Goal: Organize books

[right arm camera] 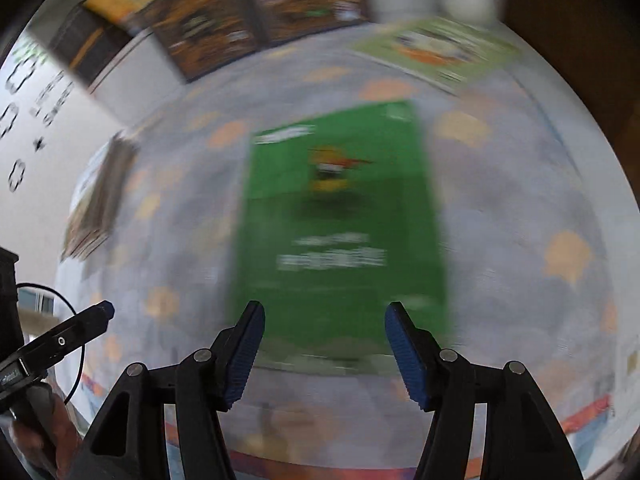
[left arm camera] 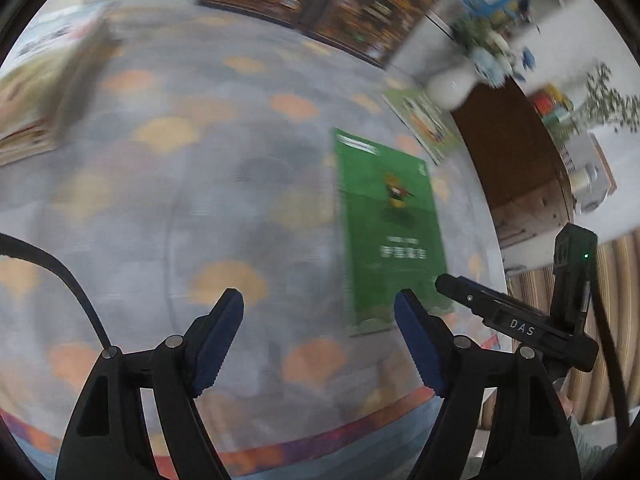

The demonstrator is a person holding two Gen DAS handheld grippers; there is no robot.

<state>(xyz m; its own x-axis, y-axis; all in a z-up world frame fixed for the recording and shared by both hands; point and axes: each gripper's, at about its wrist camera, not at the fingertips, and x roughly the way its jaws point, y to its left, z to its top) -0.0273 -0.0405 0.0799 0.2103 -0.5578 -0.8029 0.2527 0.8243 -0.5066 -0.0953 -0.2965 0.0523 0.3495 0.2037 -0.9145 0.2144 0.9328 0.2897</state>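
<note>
Both grippers hang open and empty over a patterned tablecloth [left arm camera: 168,208]. A green book [right arm camera: 340,216] lies flat just ahead of the right gripper [right arm camera: 325,354] — right of the left gripper [left arm camera: 319,340].

Item: green book [right arm camera: 340,216] — I see its cover smeared by motion blur in both wrist views, white title lines unreadable, its near edge partly behind my right gripper's fingers [right arm camera: 246,354]. Item: stack of books [left arm camera: 36,92] — cut by the left view's edge, covers too blurred to make out. Item: light green book [right arm camera: 436,50] and dark posters [left arm camera: 316,4] — blurred, details indistinct.
</note>
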